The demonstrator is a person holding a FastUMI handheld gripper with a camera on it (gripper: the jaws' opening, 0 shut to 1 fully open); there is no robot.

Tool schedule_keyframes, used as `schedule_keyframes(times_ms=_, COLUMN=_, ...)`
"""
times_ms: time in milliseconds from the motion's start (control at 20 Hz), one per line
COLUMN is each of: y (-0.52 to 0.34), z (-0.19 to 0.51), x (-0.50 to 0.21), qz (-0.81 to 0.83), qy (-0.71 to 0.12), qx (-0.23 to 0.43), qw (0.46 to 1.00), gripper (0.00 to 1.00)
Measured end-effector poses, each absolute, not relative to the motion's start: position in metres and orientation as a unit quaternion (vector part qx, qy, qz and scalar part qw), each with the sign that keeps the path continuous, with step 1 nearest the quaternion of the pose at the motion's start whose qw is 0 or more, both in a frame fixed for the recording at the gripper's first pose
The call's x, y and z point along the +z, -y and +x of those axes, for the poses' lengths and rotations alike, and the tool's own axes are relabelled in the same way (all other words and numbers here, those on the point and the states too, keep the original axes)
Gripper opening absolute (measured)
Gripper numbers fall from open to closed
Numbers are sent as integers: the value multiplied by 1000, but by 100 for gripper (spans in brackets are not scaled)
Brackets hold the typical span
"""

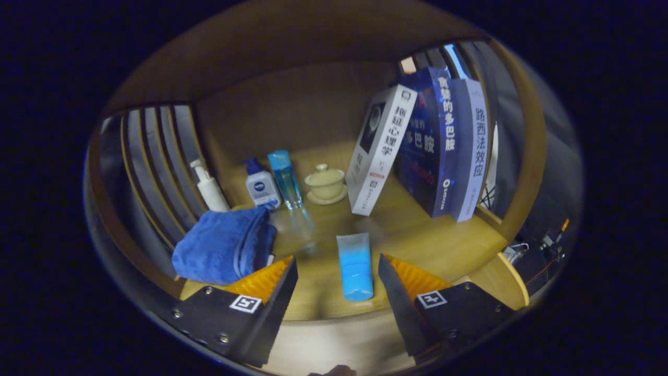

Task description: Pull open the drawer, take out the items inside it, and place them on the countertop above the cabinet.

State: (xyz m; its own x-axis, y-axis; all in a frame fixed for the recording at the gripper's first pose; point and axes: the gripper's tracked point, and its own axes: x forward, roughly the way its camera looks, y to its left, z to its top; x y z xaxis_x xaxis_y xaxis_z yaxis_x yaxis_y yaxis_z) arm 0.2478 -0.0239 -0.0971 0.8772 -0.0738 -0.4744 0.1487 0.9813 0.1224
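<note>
A blue tube [355, 266] lies flat on the wooden countertop [433, 245], its capped end toward me. My gripper [337, 266] is open, one finger on each side of the tube with a gap to both, so neither presses on it. A folded blue towel [225, 244] rests on the countertop just left of the left finger. The drawer is hidden below the fingers.
Toward the back stand a white pump bottle [209, 187], a small white and blue bottle [262, 185], a tall clear blue bottle [285, 178] and a lidded cream cup on a saucer [325, 183]. Three books [428, 143] lean at the right. Slatted wooden sides enclose the shelf.
</note>
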Motion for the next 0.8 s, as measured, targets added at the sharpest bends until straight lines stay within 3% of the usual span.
schedule_keyframes(times_ms=450, y=44, z=167, x=-52, qz=18, qy=-164, qx=-114, qw=980, gripper=93)
schedule_keyframes(times_ms=800, y=22, z=83, x=-92, qz=24, qy=-162, qx=-93, qw=982, gripper=97)
